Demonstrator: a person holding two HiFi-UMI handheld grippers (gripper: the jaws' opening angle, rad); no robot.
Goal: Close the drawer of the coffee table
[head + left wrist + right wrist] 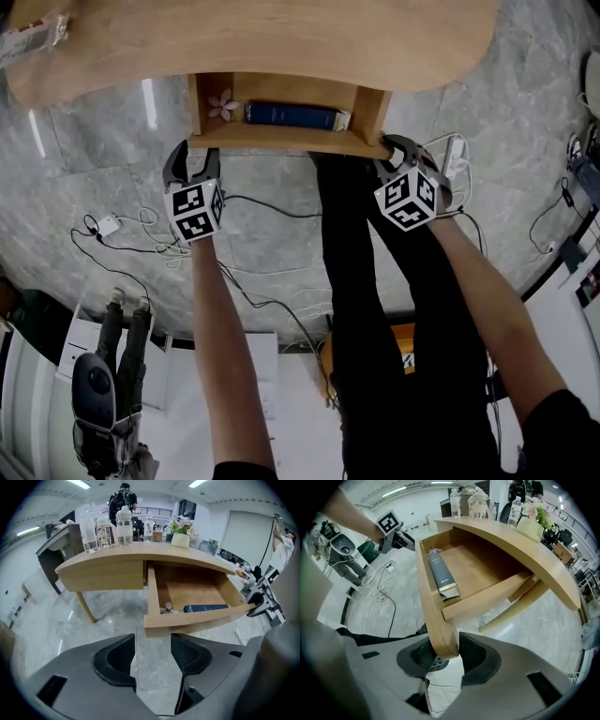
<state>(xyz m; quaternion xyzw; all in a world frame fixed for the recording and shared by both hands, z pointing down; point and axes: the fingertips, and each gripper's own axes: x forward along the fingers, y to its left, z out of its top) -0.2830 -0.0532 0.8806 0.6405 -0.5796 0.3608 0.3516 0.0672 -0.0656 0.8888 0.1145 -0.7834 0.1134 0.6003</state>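
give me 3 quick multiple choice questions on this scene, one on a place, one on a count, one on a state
1. Where at the curved wooden coffee table does the dark blue book lie?
A on its top
B in its light wooden drawer
C beneath it

2. How many things lie in the drawer?
A one
B two
C four

3. The drawer is:
A pulled out
B fully shut
C taken off the table

Key:
1 B, the book rests on the drawer's floor.
2 B, only the book and a pale pink flower lie there.
3 A, the drawer's inside shows in front of the table's edge.
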